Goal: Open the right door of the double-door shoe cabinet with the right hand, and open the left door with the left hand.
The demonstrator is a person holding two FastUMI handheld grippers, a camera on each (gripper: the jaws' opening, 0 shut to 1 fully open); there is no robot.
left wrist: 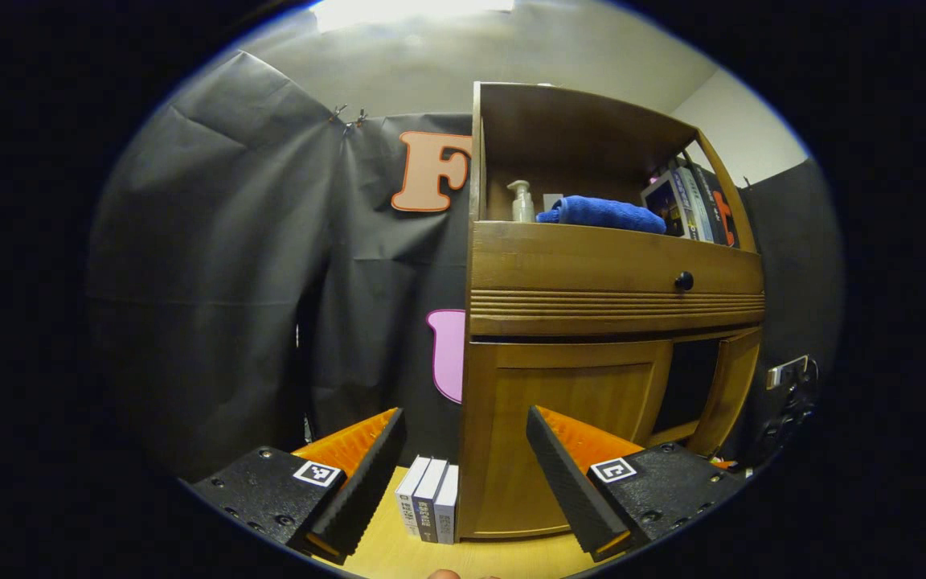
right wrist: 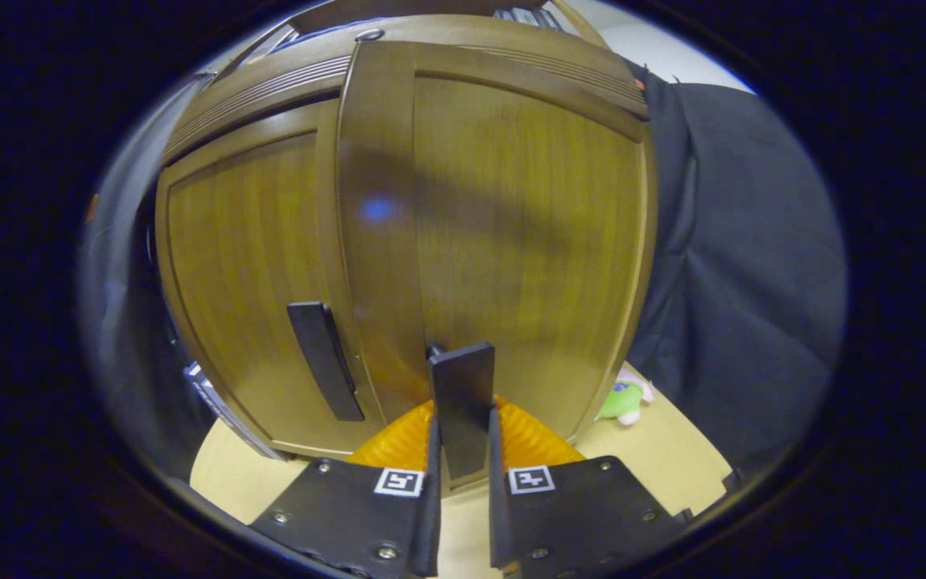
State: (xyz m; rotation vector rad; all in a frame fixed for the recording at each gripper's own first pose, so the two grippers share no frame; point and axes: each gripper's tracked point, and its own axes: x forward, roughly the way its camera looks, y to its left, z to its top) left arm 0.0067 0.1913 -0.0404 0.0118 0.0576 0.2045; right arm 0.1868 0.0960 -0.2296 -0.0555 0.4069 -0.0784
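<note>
Right door [right wrist: 511, 217] stands partly swung out; right gripper [right wrist: 460, 450] is clamped on its handle [right wrist: 461, 402], both fingers pressing. Best to pull along the hinge arc without twisting. Left door [right wrist: 246, 281] is closed, its handle [right wrist: 325, 360] free. Left gripper [left wrist: 463, 474] hangs wide open, empty, near the cabinet's [left wrist: 608, 265] left corner.
</note>
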